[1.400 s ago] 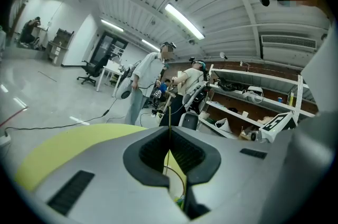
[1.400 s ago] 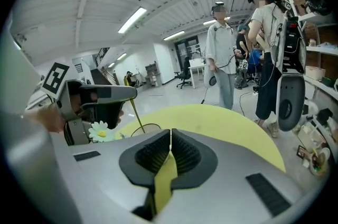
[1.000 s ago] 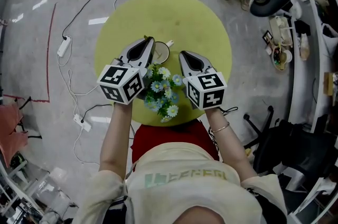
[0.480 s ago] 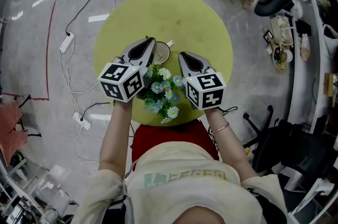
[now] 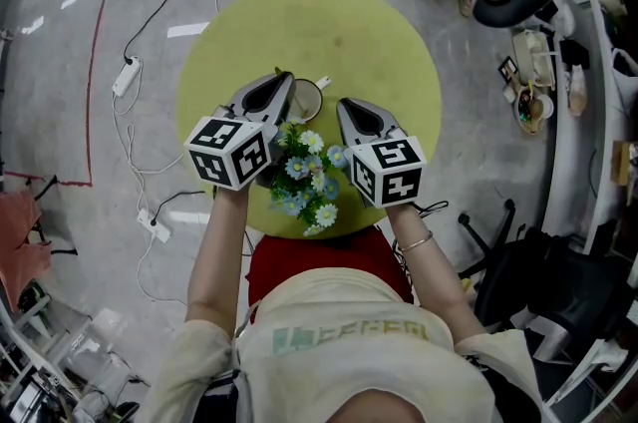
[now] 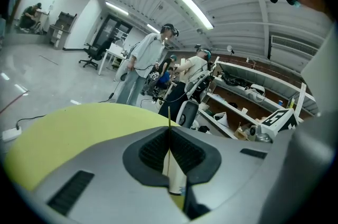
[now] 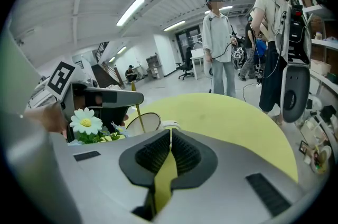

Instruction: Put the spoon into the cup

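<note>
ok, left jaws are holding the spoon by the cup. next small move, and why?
Probably lower the left gripper a little: its jaws are shut on the spoon, which slants down across the mouth of the cup, but its lower end is hidden, so it may not be inside yet.

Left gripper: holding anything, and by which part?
Left gripper is shut on the spoon, pinching its thin gold handle; the rest hangs toward the cup. Right gripper shut, empty.

One round yellow-green surface [image 5: 379, 42]. One cup [image 5: 304, 99]. One thin gold spoon [image 7: 138, 112]. One bunch of flowers [image 5: 307, 177]. Two grippers: left gripper [image 5: 282, 77], right gripper [image 5: 344, 104]. Two marker cubes, one per gripper.
</note>
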Demonstrator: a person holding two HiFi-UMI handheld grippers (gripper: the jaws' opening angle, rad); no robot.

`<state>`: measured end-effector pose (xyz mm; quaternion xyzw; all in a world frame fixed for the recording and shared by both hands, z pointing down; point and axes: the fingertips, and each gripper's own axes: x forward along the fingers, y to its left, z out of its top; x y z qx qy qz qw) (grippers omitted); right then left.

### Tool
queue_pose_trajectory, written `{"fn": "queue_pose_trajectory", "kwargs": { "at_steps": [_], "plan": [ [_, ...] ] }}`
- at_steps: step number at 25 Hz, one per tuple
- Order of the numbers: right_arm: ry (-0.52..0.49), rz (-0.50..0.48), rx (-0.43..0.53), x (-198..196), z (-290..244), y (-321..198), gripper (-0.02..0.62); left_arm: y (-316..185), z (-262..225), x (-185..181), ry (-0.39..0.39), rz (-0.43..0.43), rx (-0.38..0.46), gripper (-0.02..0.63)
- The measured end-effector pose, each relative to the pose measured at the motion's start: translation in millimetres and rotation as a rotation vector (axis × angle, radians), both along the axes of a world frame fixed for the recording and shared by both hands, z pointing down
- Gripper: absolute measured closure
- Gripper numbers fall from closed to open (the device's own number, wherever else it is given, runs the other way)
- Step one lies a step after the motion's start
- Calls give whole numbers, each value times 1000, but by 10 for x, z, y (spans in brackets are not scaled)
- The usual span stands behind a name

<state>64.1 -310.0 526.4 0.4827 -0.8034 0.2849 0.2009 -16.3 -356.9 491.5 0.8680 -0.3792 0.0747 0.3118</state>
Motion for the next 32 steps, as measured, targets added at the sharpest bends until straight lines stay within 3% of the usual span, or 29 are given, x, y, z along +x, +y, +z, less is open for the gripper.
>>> {"fn": "queue_pose_trajectory", "kwargs": {
  "at_steps": [23,32],
  "plan": [
    [11,2,-18,7,36,2,558,-182,150,-164,-86,-12,19,576],
    [15,3,-21,13,40,51,558,-177,204,-193,-111,-24,11,490]
  ]
}}
